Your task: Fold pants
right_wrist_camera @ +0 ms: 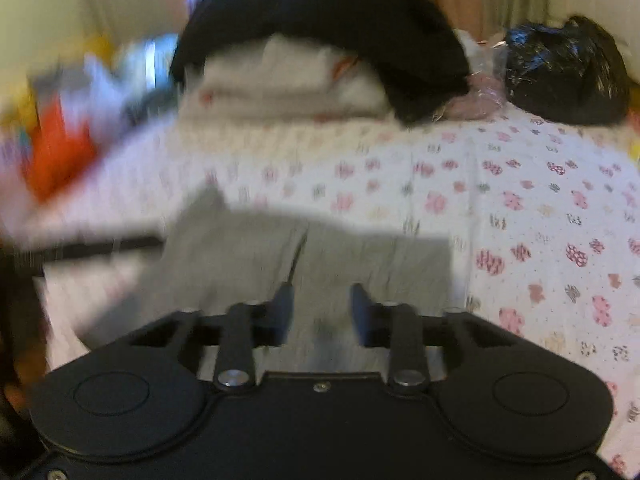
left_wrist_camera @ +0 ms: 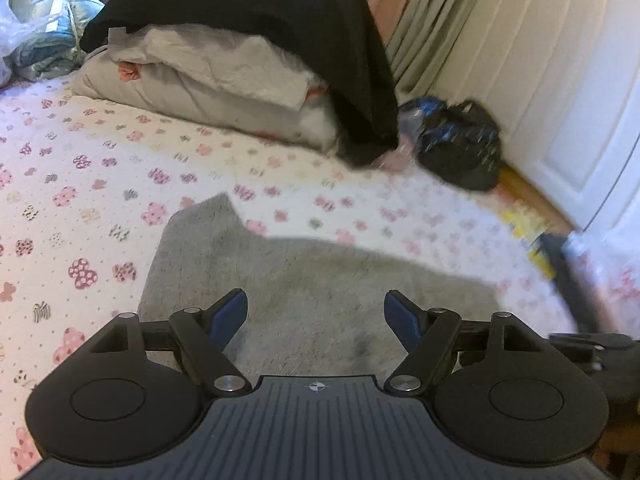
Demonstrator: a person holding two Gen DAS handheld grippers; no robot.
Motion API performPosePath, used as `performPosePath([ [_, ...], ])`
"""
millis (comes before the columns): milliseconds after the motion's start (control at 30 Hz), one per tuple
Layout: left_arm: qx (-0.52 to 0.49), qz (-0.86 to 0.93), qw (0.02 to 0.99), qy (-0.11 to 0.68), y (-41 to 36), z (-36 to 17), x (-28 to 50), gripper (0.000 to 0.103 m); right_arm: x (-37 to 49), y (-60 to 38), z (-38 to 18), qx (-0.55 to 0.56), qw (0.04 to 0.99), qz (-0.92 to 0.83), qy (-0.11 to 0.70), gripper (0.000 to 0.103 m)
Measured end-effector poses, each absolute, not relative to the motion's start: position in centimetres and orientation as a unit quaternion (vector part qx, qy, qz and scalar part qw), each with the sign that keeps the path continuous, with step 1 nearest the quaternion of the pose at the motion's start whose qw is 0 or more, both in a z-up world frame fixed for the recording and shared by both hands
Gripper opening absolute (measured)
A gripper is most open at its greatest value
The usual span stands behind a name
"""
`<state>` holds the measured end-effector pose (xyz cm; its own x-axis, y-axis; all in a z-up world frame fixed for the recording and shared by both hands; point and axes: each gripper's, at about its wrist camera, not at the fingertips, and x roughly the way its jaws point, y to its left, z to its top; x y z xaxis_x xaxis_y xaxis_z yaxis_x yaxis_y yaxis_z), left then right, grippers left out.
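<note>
Grey pants (left_wrist_camera: 304, 276) lie flat on the butterfly-print bedspread (left_wrist_camera: 80, 184), folded into a broad patch with a raised corner at the far left. My left gripper (left_wrist_camera: 316, 316) hovers above the near part of the pants, jaws wide open and empty. In the right wrist view the grey pants (right_wrist_camera: 320, 248) also lie just ahead, blurred by motion. My right gripper (right_wrist_camera: 322, 312) is above their near edge, jaws partly open with nothing between them.
A stack of pale pillows (left_wrist_camera: 208, 76) draped with a black garment (left_wrist_camera: 280, 12) sits at the head of the bed. A black plastic bag (left_wrist_camera: 460, 144) lies by the white door (left_wrist_camera: 580, 100). Blurred colourful clutter (right_wrist_camera: 60, 140) is at the left of the right wrist view.
</note>
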<state>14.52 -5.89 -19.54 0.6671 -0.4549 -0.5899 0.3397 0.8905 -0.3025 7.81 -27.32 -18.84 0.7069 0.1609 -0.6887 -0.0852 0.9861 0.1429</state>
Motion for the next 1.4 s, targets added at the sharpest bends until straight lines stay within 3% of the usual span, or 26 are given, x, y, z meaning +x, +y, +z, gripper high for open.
performPosePath([
  [167,0.007,-0.189,0.894,0.405,-8.3,-23.5,14.3,0.074,7.1,-25.4,-22.2,-0.022,0.904,0.023,0.426,0.034],
  [233,0.044,-0.189,0.907,0.373,-8.8,-24.4,13.1,0.077,7.2,-24.8,-23.0,-0.05,0.906,0.021,0.42,0.034],
  [400,0.031,-0.2,0.909,0.365,-7.2,-21.7,12.9,0.075,8.0,-26.1,-22.8,-0.011,0.906,0.032,0.422,0.037],
  [467,0.026,-0.193,0.922,0.335,-6.6,-19.5,13.4,0.075,7.9,-27.0,-21.2,0.013,0.911,0.045,0.411,0.048],
  [567,0.025,-0.194,0.926,0.322,-6.8,-17.3,16.1,0.076,7.8,-28.1,-17.5,0.042,0.939,0.022,0.341,0.084],
  [800,0.0,-0.149,0.906,0.396,-7.8,-19.3,24.3,0.076,12.7,-27.2,-17.8,0.04,0.948,-0.043,0.314,0.087],
  [967,0.054,-0.131,0.877,0.458,-8.9,-23.8,26.7,0.077,14.5,-26.8,-21.3,0.04,0.929,-0.051,0.364,0.091],
  [1100,0.098,-0.133,0.886,0.433,-9.8,-24.9,25.7,0.088,15.5,-27.4,-24.1,0.053,0.901,-0.059,0.427,0.102],
  [1233,0.079,-0.137,0.887,0.435,-9.3,-24.6,25.6,0.088,15.7,-29.4,-25.0,0.121,0.889,-0.051,0.438,0.103],
  [1400,0.059,-0.137,0.906,0.397,-7.9,-21.4,23.7,0.088,13.1,-28.7,-20.7,0.084,0.932,-0.05,0.349,0.102],
])
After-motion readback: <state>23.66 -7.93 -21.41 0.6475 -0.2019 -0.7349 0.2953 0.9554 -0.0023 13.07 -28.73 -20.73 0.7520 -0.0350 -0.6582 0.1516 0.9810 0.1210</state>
